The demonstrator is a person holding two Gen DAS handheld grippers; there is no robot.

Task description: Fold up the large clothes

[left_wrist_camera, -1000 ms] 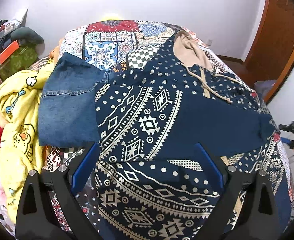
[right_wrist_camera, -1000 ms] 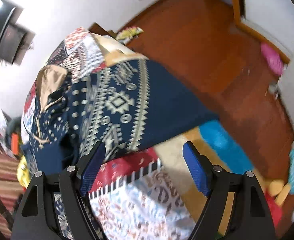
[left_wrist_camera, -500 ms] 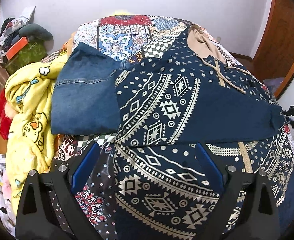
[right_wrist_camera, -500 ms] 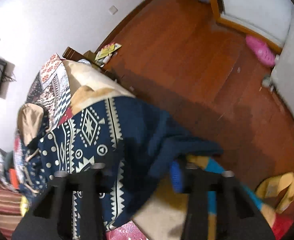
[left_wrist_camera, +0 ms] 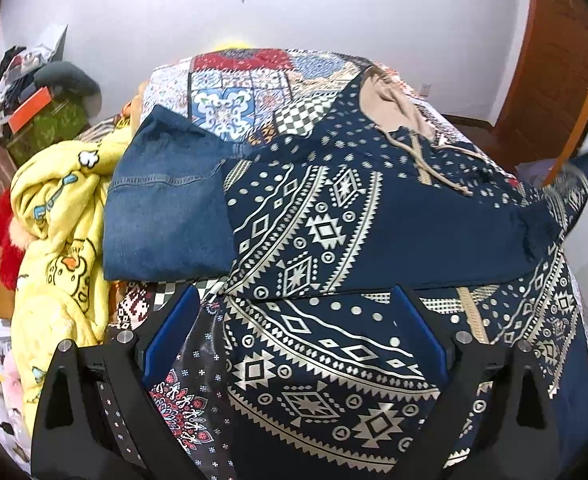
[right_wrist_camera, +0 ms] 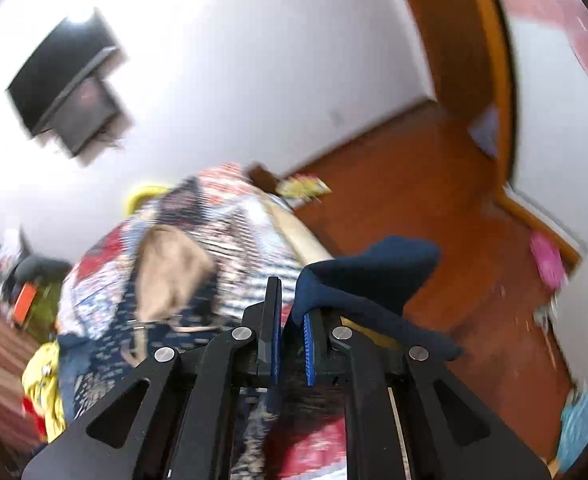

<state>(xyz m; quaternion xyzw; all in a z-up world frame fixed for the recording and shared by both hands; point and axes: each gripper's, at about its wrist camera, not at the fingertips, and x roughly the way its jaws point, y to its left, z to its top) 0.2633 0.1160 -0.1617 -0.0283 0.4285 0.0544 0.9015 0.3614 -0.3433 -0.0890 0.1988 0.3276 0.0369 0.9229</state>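
1. Your left gripper (left_wrist_camera: 294, 344) has its jaws wide apart. Nothing is pinched between the two blue pads (left_wrist_camera: 172, 332).
2. It hangs just above the near part of the navy patterned hoodie (left_wrist_camera: 333, 240), which is the big piece of clothing to fold.
3. The hoodie lies spread over the bed, on top of a patchwork bedspread (left_wrist_camera: 234, 92). Its tan-lined hood (left_wrist_camera: 385, 100) points toward the far wall, and its pale drawstrings (left_wrist_camera: 425, 160) lie loose on the chest.
4. One sleeve is folded across the hoodie's middle, reaching toward the right side.
5. Your right gripper (right_wrist_camera: 292, 340) has its jaws squeezed close together. They pinch a plain navy piece of the hoodie (right_wrist_camera: 365, 276).
6. That navy piece sticks up past the fingertips and also hangs down over the right finger. It is held up in the air, above the bed edge and the wooden floor (right_wrist_camera: 433, 184).
7. The right wrist view is blurry, so you cannot tell just which part of the hoodie it is.
8. In the left wrist view, the hoodie's right edge is pulled up into a blurry point near the door (left_wrist_camera: 557, 64).
9. Folded blue jeans (left_wrist_camera: 166, 208) lie just left of the hoodie, touching it.
10. A yellow duck blanket (left_wrist_camera: 58, 240) is heaped left of the jeans.
11. A dark screen (right_wrist_camera: 66, 88) hangs on the white wall.
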